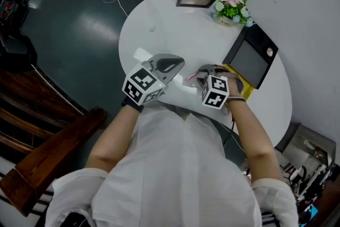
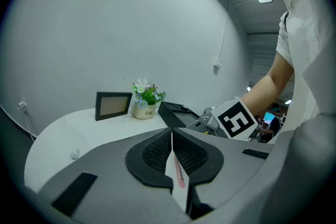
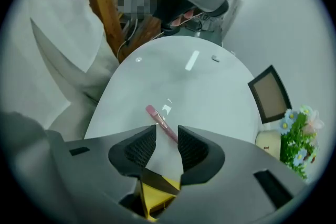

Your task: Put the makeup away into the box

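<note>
Standing at the round white counter (image 1: 159, 24), the person holds the left gripper (image 2: 172, 134) and the right gripper (image 3: 167, 131) close together above its near half. One item is noted outside its container: a slim pink makeup pencil (image 3: 161, 124), lying flat on the counter between the two grippers. The black box (image 1: 258, 40) stands open on the person's right with its lid raised. Its yellow lining shows just beside, and partly beneath, the right gripper.

Finding on the right gripper: it points steeply down at the counter with its jaws apart and nothing pressed between the pads. The pencil's near end lies at the gap between the jaw tips. In the right gripper view its long axis runs obliquely away to the upper left, neither square across the gap nor in line with it. This gripper is the nearer one and, in my judgement, the one placed to take the pencil. A small roll of the wrist to set the pads square across the shaft appears advisable before closing.

Finding on the left gripper: it is held nearly level, low over the counter, with its jaws together and empty. The pencil shows on the counter below them.

Assessment: the pencil is not yet gripped, and the box lies close by to the right.
</note>
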`<state>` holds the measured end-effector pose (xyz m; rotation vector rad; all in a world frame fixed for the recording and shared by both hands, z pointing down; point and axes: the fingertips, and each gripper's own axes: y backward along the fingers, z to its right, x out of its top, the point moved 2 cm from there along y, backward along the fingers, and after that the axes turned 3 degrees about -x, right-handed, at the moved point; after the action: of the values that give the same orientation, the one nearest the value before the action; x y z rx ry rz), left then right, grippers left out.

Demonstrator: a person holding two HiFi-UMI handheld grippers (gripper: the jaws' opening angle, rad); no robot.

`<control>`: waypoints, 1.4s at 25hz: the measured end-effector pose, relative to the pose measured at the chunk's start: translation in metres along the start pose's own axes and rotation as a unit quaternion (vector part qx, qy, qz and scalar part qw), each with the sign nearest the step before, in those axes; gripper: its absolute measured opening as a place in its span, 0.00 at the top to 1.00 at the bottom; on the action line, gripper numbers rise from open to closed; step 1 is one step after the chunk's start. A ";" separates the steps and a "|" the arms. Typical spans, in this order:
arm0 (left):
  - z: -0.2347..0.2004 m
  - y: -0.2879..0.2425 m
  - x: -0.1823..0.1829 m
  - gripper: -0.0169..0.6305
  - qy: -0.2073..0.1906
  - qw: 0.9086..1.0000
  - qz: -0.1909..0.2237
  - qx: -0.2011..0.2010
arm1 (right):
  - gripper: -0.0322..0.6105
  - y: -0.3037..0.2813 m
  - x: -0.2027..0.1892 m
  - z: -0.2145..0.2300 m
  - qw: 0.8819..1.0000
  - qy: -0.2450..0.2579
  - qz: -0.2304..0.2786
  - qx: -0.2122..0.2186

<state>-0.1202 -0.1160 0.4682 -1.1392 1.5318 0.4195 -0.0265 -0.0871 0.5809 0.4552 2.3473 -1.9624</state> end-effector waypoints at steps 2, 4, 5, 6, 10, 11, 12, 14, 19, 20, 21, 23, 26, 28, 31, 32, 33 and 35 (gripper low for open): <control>0.000 0.001 -0.002 0.94 0.002 1.000 0.000 0.001 | 0.75 -0.006 0.001 -0.002 0.999 0.049 -0.010 0.008; 0.000 0.003 -0.004 0.94 0.005 1.000 0.000 0.002 | 0.76 -0.013 0.000 -0.003 0.995 0.095 -0.019 0.012; 0.000 0.003 -0.005 0.94 0.006 1.000 0.000 0.002 | 0.77 -0.016 0.000 -0.004 0.993 0.115 -0.022 0.014; -0.001 0.005 -0.005 0.94 0.007 1.000 0.001 0.004 | 0.77 -0.019 -0.001 -0.005 0.990 0.135 -0.026 0.018; -0.005 0.009 -0.007 0.94 0.012 1.000 0.001 0.011 | 0.81 -0.029 -0.003 -0.010 0.977 0.209 -0.033 0.022; -0.005 0.010 -0.007 0.94 0.013 1.000 0.001 0.013 | 0.82 -0.031 -0.003 -0.010 0.975 0.220 -0.032 0.024; -0.006 0.011 -0.007 0.94 0.013 1.000 0.001 0.014 | 0.83 -0.033 -0.003 -0.011 0.973 0.227 -0.031 0.026; -0.007 0.012 -0.008 0.94 0.014 1.000 0.001 0.016 | 0.83 -0.036 -0.001 -0.011 0.971 0.236 -0.032 0.029; -0.012 0.015 -0.009 0.94 0.017 1.000 0.002 0.020 | 0.83 -0.042 0.002 -0.013 0.968 0.246 -0.035 0.044; -0.013 0.015 -0.008 0.94 0.017 1.000 0.002 0.021 | 0.83 -0.043 0.001 -0.013 0.968 0.244 -0.035 0.046; -0.013 0.014 -0.008 0.94 0.017 1.000 0.002 0.021 | 0.83 -0.043 0.001 -0.013 0.969 0.239 -0.035 0.049; -0.014 0.013 -0.006 0.94 0.016 1.000 0.002 0.020 | 0.86 -0.043 0.001 -0.014 0.972 0.226 -0.033 0.054; -0.013 0.011 -0.004 0.94 0.013 1.000 0.001 0.017 | 0.88 -0.042 0.001 -0.015 0.975 0.215 -0.031 0.053; -0.012 0.009 -0.002 0.94 0.011 1.000 0.000 0.013 | 0.88 -0.041 0.002 -0.015 0.977 0.203 -0.033 0.052; -0.010 0.005 0.000 0.94 0.010 1.000 -0.001 0.009 | 0.88 -0.041 0.002 -0.013 0.983 0.173 -0.031 0.053; -0.010 0.003 0.000 0.95 0.009 1.000 -0.001 0.008 | 0.88 -0.041 0.002 -0.012 0.985 0.162 -0.030 0.052; -0.010 0.002 0.001 0.94 0.007 1.000 -0.002 0.006 | 0.88 -0.041 0.002 -0.011 0.987 0.151 -0.029 0.050; -0.009 0.000 0.002 0.94 0.004 1.000 -0.004 0.002 | 0.88 -0.041 0.003 -0.009 0.991 0.123 -0.023 0.046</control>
<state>-0.1250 -0.1238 0.4687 -1.1450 1.5350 0.4077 -0.0388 -0.0842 0.6206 0.6908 2.4323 -2.1566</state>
